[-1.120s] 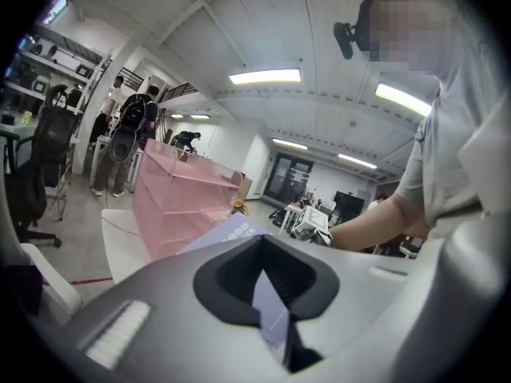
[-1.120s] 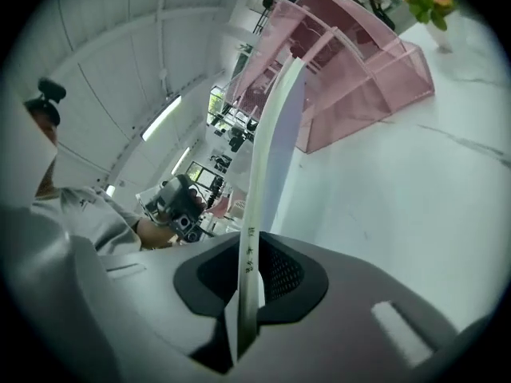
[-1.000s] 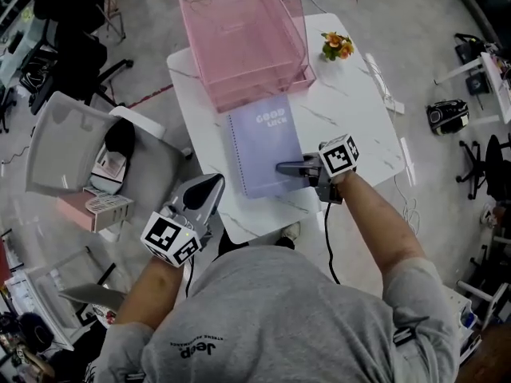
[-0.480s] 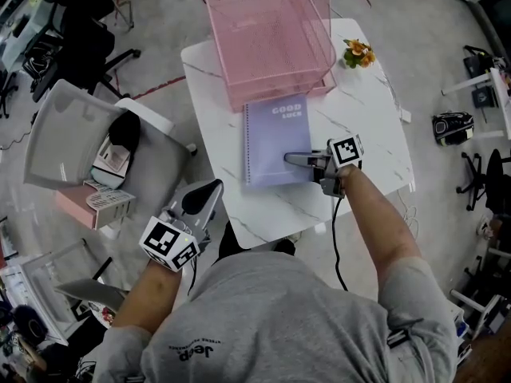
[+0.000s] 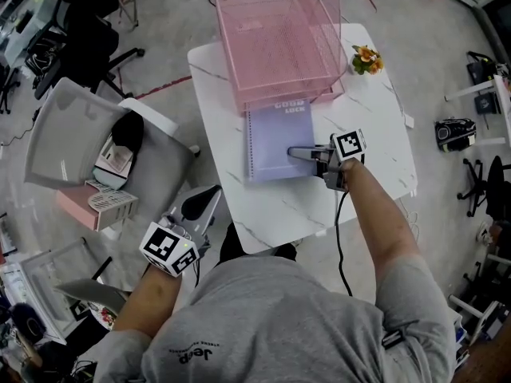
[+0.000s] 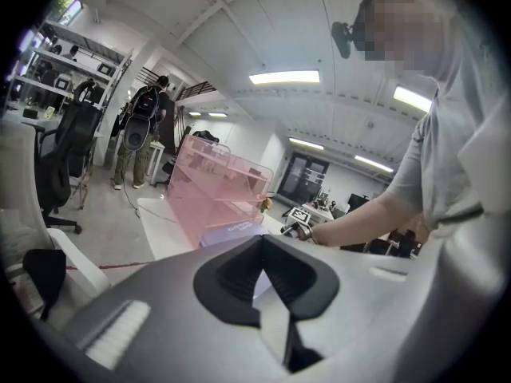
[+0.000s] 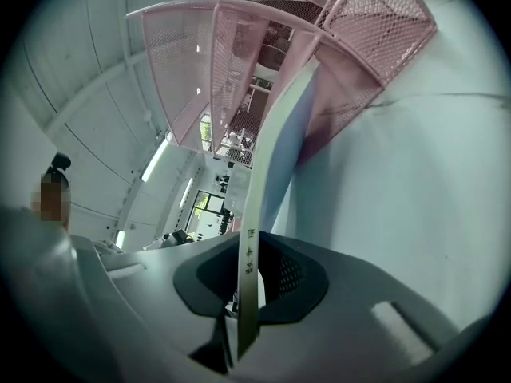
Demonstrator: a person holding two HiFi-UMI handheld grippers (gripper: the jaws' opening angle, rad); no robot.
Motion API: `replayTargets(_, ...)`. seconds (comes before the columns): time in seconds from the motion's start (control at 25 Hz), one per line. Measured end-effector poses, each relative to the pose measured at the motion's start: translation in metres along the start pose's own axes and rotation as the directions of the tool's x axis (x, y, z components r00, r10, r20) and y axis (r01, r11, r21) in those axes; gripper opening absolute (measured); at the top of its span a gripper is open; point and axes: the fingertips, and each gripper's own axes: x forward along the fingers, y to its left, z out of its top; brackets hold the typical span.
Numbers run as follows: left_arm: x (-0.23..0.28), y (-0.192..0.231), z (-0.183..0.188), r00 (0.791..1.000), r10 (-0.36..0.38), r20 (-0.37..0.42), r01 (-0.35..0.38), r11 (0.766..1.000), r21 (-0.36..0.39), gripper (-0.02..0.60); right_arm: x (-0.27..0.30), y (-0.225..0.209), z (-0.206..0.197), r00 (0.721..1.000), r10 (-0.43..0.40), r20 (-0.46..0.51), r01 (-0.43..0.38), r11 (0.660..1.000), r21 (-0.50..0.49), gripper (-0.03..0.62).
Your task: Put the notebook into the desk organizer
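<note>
White plastic chair point(image 5: 72, 142) far left, off the desk. Left gripper point(image 5: 207, 196) hangs off the white marble-pattern desk point(image 5: 375, 142) at its near-left corner, jaws closed together, nothing between them; same in the left gripper view point(image 6: 259, 282). Lavender spiral-bound notebook point(image 5: 275, 142) lies flat mid-desk, far edge just into the front opening of the pink wire-mesh desk organizer point(image 5: 275, 38), which stands at the desk's far end. Right gripper point(image 5: 294, 152) comes in from the right, closed on the notebook's near-right edge; in the right gripper view point(image 7: 247, 294) the notebook point(image 7: 271, 158) sits edge-on between the jaws and runs up to the organizer's point(image 7: 207, 62) lowest tier. Small orange flower pot point(image 5: 367, 58) at far-right corner.
</note>
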Motion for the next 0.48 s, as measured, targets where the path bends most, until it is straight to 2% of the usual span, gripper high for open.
replayTargets(0.2,-0.001,0.005,-0.001,1.000,0.007,-0.003,-0.007,1.000,-0.008,0.055,0.002,-0.014,0.018,0.999,-0.036,0.006,0.036,0.999,0.022,0.032)
replayTargets(0.36,0.000,0.009,-0.004,1.000,0.012,-0.008,-0.013,1.000,-0.021,0.055,0.001,-0.029,0.030,0.995,-0.098,-0.001,0.098,0.993,0.068,0.032)
replayTargets(0.48,0.001,0.014,-0.007,1.000,0.012,-0.012,-0.012,1.000,-0.026,0.055,0.005,-0.033,0.042,0.995,-0.096,0.015,0.095,0.992,0.080,0.032)
